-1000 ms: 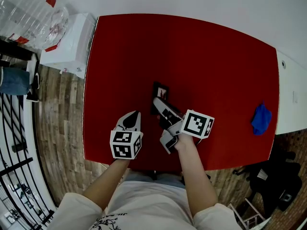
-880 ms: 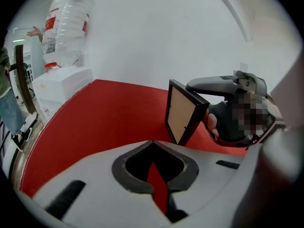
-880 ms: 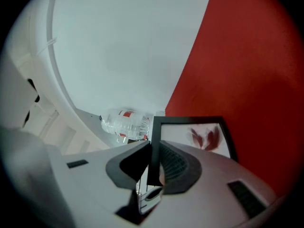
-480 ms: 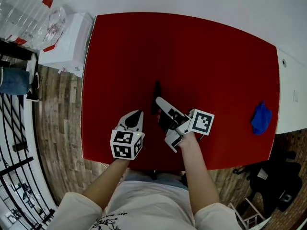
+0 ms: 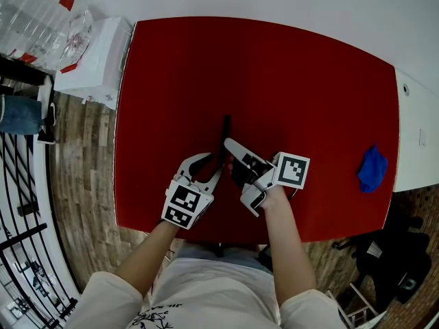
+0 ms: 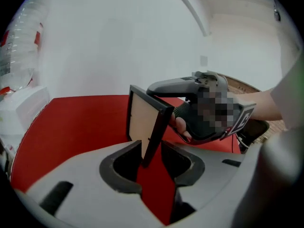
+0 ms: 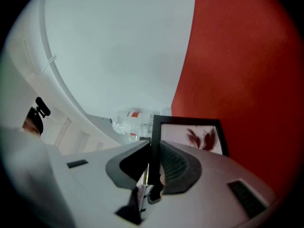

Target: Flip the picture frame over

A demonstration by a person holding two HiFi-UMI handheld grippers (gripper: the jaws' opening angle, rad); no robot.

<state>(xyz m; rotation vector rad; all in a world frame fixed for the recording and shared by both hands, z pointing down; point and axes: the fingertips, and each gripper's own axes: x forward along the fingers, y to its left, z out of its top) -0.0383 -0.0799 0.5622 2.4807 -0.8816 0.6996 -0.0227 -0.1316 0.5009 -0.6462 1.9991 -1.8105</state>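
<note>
The frame [image 5: 224, 132] stands on edge on the red surface [image 5: 288, 74], near its front middle, with its plain back toward the left tool [image 6: 152, 155]. The right tool [image 7: 151, 164] is clamped on the frame's black rim and holds it upright. The left tool's jaws have just been opening; they stand wide, the frame's lower edge between them, unpressed

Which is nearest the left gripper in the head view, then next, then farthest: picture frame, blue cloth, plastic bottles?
From the left gripper, whose jaws have just been opening with the frame's corner between their tips:
1. Picture frame, on edge, right at the jaws.
2. Blue cloth, far to the right.
3. Plastic bottles, upper left corner.
</note>
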